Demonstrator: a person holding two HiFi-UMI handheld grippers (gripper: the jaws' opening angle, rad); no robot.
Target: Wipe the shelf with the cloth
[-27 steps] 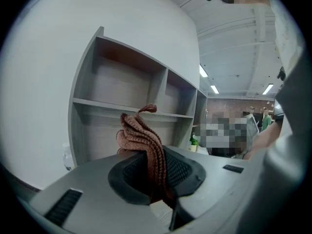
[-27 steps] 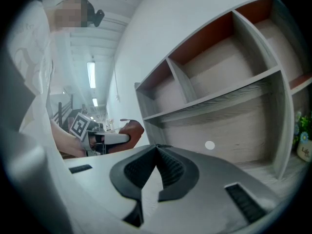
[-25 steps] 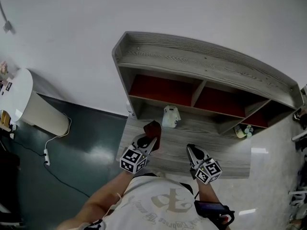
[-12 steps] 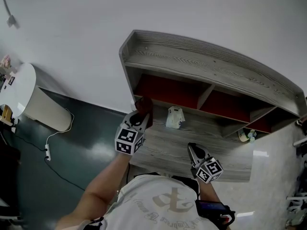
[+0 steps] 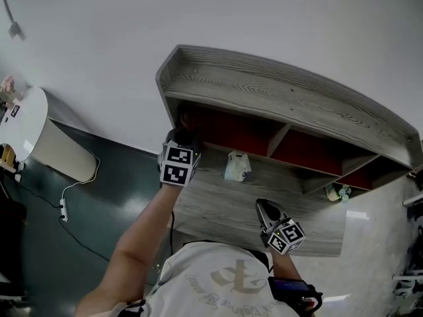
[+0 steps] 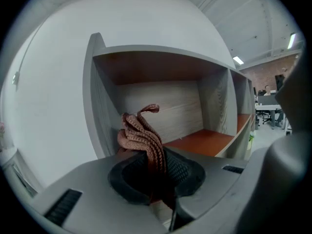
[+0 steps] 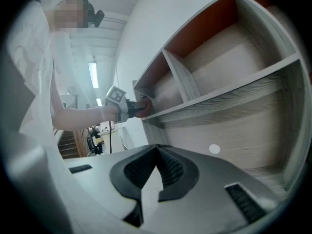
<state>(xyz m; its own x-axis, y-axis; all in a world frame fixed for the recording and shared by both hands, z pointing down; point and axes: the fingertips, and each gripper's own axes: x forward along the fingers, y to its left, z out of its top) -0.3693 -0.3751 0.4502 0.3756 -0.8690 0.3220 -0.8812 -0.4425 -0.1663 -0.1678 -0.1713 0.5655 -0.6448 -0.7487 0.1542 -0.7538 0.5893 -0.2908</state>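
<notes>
- Cloth [image 6: 144, 139], a brown ribbed knit, is sticking up in bunched folds from between the jaws of the left gripper [image 6: 157, 178], which are pinching it tight.
- Left gripper [image 5: 181, 136] is reaching on an outstretched arm to the left end of the grey wood-grain shelf unit [image 5: 284, 92], at the mouth of the leftmost upper compartment.
- In the left gripper view, that compartment's orange-brown board [image 6: 204, 141] and pale wood-grain back panel [image 6: 161, 108] are lying just behind the cloth.
- In the right gripper view, the cloth [image 7: 144, 107] is sitting at the front edge of the shelf board, by the left side wall; whether it is touching the board cannot be told.
- Right gripper [image 5: 267, 209] is hovering low over the wide bottom board, well apart from the left one.
- Its jaws [image 7: 157, 173] are pressed together with nothing between them.
- A small whitish object [image 5: 236, 166] is standing on the lower shelf, between the two grippers.
- A white cylindrical appliance [image 5: 30, 136] is standing on the dark floor to the left, well apart from the shelf unit.
</notes>
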